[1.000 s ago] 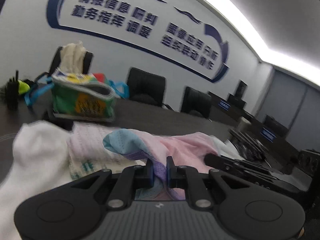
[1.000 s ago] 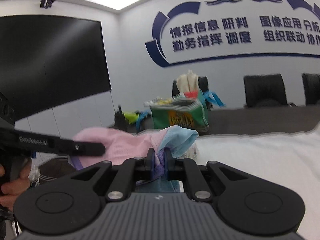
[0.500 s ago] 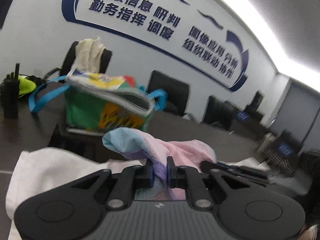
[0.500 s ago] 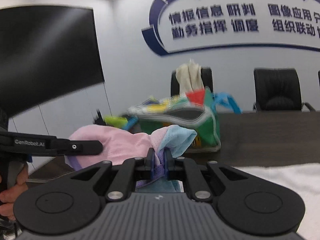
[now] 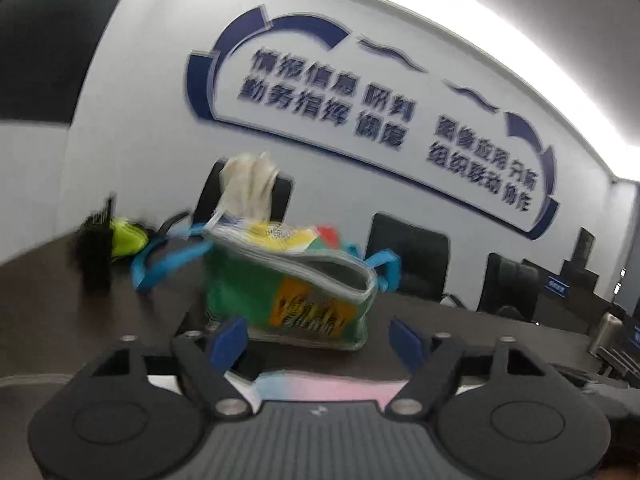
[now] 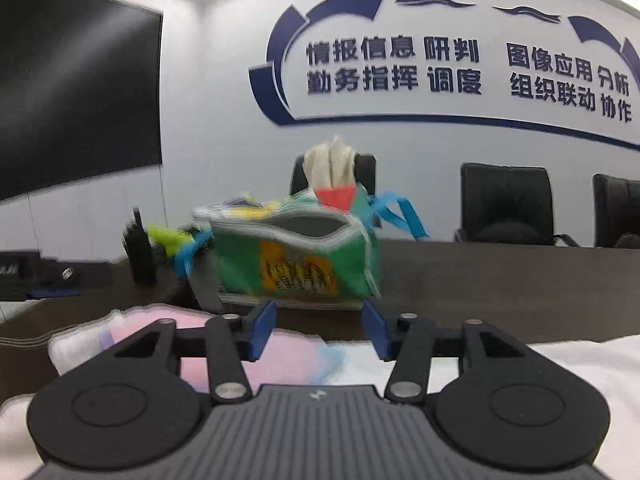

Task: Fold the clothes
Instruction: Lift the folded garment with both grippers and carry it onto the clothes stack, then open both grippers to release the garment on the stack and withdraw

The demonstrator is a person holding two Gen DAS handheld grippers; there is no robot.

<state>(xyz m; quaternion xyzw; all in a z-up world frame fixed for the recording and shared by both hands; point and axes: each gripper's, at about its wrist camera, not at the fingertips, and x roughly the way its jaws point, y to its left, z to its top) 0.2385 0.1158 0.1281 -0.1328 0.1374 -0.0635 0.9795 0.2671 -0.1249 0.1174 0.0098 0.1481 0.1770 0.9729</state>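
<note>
Blue lettering curves across the white back wall (image 6: 400, 64), with black office chairs (image 6: 506, 204) lined up behind a long dark bench (image 6: 500, 280). On that bench stands a green bag (image 6: 296, 256) with an orange panel and blue straps, its mouth gaping; it serves as the landmark. Just in front of the bag, on the camera side, lies the garment (image 6: 288, 356): soft, thin cloth in pastel pink that fades to light blue at one edge, with a hint of lilac at its left end. It rests flat and low on white fabric (image 6: 580, 364) spread over the bench. Motion blur smears its outline, so its folds cannot be made out.

The right gripper (image 6: 319, 330) hangs over the garment with its blue-padded fingers (image 6: 262, 330) spread apart, holding nothing. The left gripper (image 5: 318, 340) likewise has its fingers (image 5: 228, 344) spread wide and empty, the pink-and-blue cloth (image 5: 320, 386) showing beneath them, between gripper and bag
</note>
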